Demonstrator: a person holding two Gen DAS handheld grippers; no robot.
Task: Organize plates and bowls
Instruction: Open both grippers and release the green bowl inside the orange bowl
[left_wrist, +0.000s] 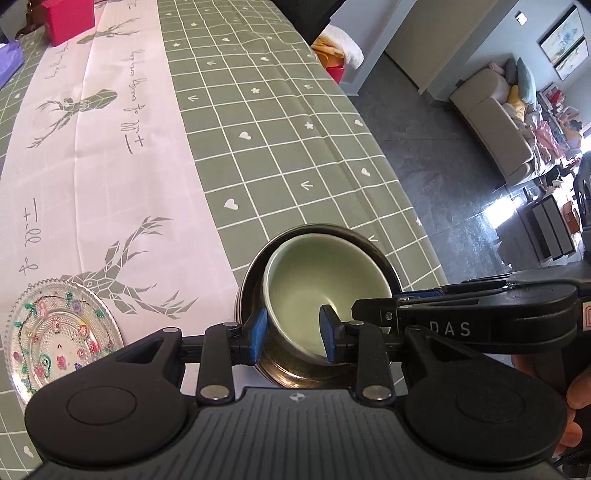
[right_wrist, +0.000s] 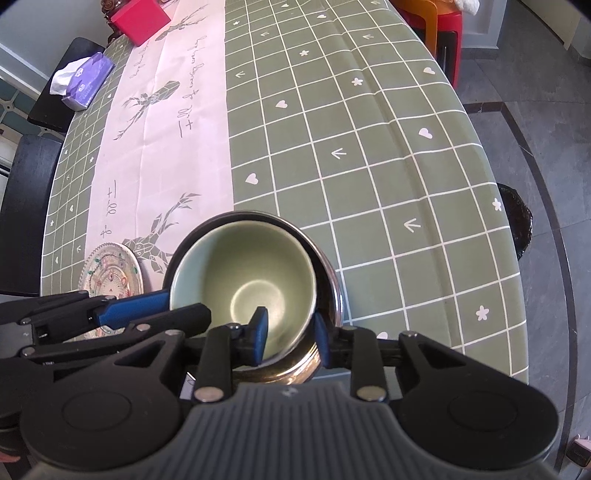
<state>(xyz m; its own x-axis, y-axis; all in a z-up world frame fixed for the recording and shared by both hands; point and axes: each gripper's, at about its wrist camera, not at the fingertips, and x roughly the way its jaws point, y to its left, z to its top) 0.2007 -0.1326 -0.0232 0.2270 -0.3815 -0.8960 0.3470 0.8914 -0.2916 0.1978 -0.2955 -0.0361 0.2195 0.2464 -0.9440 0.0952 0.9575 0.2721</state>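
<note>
Bowls are nested near the table's edge: a green bowl (left_wrist: 325, 291) sits tilted inside a steel bowl (left_wrist: 295, 376), on a checked cloth (left_wrist: 295, 147). Both grippers hang steeply over the pair from opposite sides.

The left gripper (left_wrist: 293, 334) straddles the green bowl's wall on its own side, one blue pad outside and one inside. The jaws stand partly apart, and the pads appear to sit just off the wall rather than pinching it, so I read it as released. The right gripper (right_wrist: 290, 338) does the same on the opposite side: one pad down in the green bowl, the other outside, between the green rim and the steel wall. Its jaws are also slack, with nothing clamped.

Stacking looks done, then; the green bowl rests in the steel one by its own weight.

What matters next is that each gripper has one finger inside the green bowl. A sideways pull would catch the rim and drag or tip the stack, so to my eye the way out is up and back.

A glass plate (left_wrist: 59, 328) lies on the cloth's pale strip, beside the bowls on the left gripper's side, which makes that hand the nearer one for it
</note>
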